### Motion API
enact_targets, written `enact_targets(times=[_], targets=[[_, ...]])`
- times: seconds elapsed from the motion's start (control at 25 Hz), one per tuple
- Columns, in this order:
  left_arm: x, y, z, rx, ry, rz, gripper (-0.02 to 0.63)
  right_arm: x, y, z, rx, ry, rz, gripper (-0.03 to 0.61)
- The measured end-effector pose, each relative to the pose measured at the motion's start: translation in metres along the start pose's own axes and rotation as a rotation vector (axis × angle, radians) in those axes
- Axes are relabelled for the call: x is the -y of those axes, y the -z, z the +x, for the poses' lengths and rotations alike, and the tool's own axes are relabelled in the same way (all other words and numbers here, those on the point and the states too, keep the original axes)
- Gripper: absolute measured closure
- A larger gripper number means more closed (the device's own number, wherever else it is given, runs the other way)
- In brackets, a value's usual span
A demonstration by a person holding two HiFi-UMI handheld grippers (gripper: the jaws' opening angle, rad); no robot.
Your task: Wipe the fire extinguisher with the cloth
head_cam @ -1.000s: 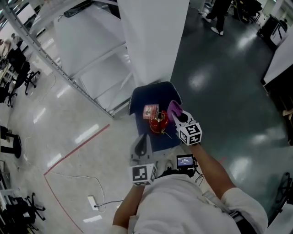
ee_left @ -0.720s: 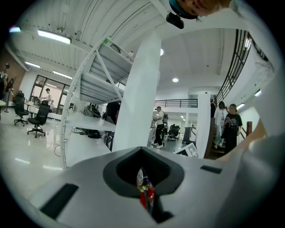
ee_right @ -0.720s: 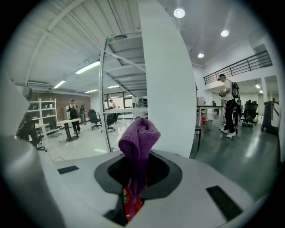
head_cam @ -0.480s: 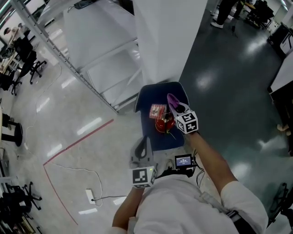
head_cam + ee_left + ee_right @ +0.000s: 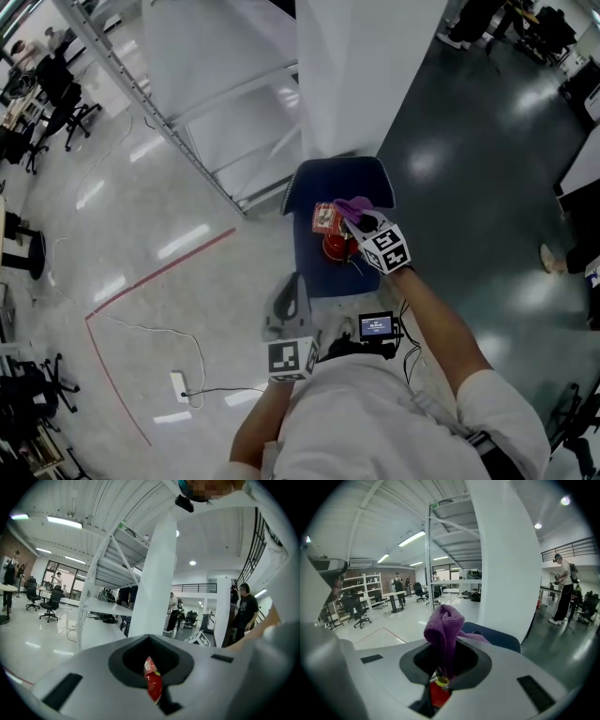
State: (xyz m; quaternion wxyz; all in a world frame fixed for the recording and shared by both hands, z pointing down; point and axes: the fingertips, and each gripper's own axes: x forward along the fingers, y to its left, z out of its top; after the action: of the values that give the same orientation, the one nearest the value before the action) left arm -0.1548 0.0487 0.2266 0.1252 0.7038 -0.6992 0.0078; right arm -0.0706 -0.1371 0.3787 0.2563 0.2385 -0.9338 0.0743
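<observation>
A red fire extinguisher [image 5: 333, 246] lies on the seat of a blue chair [image 5: 319, 277]. My right gripper [image 5: 360, 221] is shut on a purple cloth [image 5: 352, 205], which it holds over the extinguisher's far right side. In the right gripper view the cloth [image 5: 443, 630] sticks up between the jaws, with the extinguisher [image 5: 438, 693] just below. My left gripper [image 5: 290, 292] hangs by the chair's near left edge, jaws together and holding nothing. The left gripper view shows the extinguisher [image 5: 153, 686] through the slit between the jaws.
A wide white pillar [image 5: 366, 75] rises right behind the chair. A white metal rack [image 5: 216, 122] stands to its left. Red floor tape [image 5: 159, 272] and a power strip with cable [image 5: 178, 384] lie at the left. People stand in the distance at the right.
My right gripper has carried the cloth a little further over the extinguisher, and the cloth now lies flatter. The left gripper has kept its place by the chair's edge.
</observation>
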Motion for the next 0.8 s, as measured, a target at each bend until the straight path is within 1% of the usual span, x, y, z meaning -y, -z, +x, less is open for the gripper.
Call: enact_targets(times=[0.24, 0.4, 0.52, 0.68, 0.8], targets=[[-0.010, 0.004, -0.019, 0.004, -0.035, -0.027, 0.609, -0.031, 0.013, -0.017, -0.022, -0.043, -0.031, 0.526], [-0.010, 0.007, -0.027, 0.001, -0.047, -0.037, 0.609, -0.050, 0.028, -0.027, -0.032, -0.068, -0.057, 0.526], [-0.006, 0.010, -0.031, 0.000, -0.034, -0.036, 0.609, -0.060, 0.042, -0.031, -0.036, -0.069, -0.056, 0.526], [-0.003, 0.017, -0.038, -0.013, -0.022, -0.067, 0.609, -0.074, 0.058, -0.037, -0.040, -0.066, -0.024, 0.526], [-0.001, 0.018, -0.041, -0.015, -0.017, -0.062, 0.609, -0.087, 0.070, -0.038, -0.040, -0.069, -0.039, 0.526]])
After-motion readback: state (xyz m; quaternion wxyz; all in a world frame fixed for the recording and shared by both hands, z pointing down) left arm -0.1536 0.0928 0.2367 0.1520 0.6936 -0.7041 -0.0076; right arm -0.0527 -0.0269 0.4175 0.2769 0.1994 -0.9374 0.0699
